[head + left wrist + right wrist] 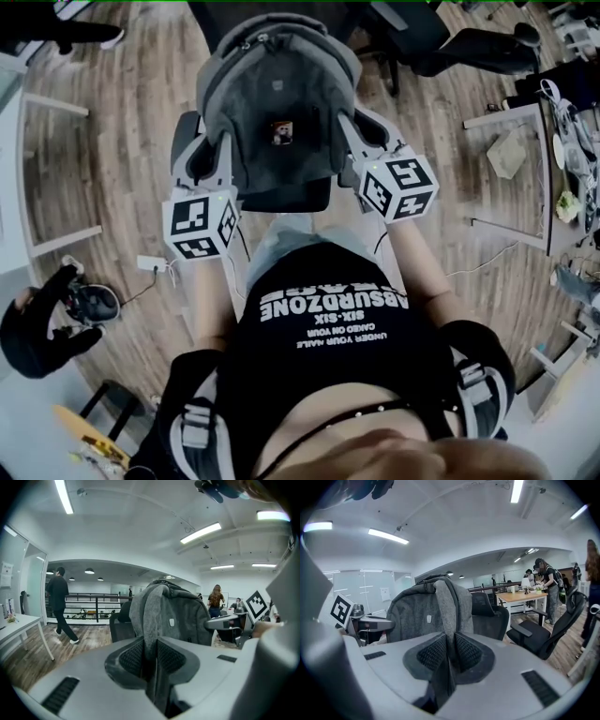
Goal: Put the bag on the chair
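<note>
A grey backpack (272, 98) hangs upright between my two grippers, above the black office chair (281, 197), whose seat shows just beneath it. My left gripper (217, 155) is shut on the bag's left shoulder strap (150, 630), which runs up out of the jaws (150, 656) to the bag's top. My right gripper (352, 145) is shut on the right shoulder strap (447, 616), pinched between its ribbed pads (449, 653). In the left gripper view, the bag's back panel (180, 616) fills the middle. The chair's backrest (487, 613) stands right behind the bag.
White desks stand at the left (37, 169) and right (525, 178). More black chairs (469, 47) are beyond, and another one (543, 639) is at the right. A person (58, 604) walks at the left, and others stand at a far desk (546, 590). A cable (150, 267) lies on the wooden floor.
</note>
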The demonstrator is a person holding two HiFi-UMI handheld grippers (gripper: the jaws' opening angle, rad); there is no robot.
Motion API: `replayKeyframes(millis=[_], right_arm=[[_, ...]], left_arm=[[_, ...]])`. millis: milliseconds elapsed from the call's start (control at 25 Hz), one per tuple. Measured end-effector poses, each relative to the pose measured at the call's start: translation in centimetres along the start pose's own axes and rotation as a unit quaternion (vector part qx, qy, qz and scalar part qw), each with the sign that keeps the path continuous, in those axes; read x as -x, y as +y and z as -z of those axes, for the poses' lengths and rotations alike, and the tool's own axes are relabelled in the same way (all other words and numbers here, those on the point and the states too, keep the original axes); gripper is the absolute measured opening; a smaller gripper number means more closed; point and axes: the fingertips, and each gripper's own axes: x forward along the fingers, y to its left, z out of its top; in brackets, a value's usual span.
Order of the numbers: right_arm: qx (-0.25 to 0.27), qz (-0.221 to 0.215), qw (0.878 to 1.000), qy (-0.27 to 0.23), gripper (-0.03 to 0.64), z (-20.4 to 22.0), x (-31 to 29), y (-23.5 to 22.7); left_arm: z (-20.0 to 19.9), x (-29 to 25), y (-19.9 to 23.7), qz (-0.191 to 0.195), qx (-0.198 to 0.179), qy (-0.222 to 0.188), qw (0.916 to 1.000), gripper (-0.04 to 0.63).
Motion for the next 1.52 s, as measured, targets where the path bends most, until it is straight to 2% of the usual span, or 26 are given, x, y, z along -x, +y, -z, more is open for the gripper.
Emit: replayKeyframes(millis=[240,640,960,1240,1520], right_arm=[[0.001,0.013,1.0,0.001,0.061,-1.6,-3.3,-0.9],[0.003,0.023,1.0,-0.003,0.063,-3.8,-7.4,-5.0],[-0.005,-0.002,1.0,0.0,0.063,-5.2,-10.2,-10.0],[-0.013,-0.029,0.999,0.016,0.063,-5.1,-12.5,-13.0],[-0.02,-0.042,0.999,0.012,0.064,-4.2,-14.7,-14.9]], left_arm=[[-1.3,-3.1,2.3,0.014,0.002,-0.005,0.9999,0.077],[-3.0,-8.7,3.4,0.022,0.01,-0.017,0.9996,0.077],[-4.5,-13.5,2.4,-0.003,0.013,-0.01,0.9999,0.077],[-4.2,-16.5,1.9,-0.03,0.024,0.009,0.9992,0.077],[-3.0,-18.9,2.1,-0.04,0.029,0.016,0.9987,0.077]])
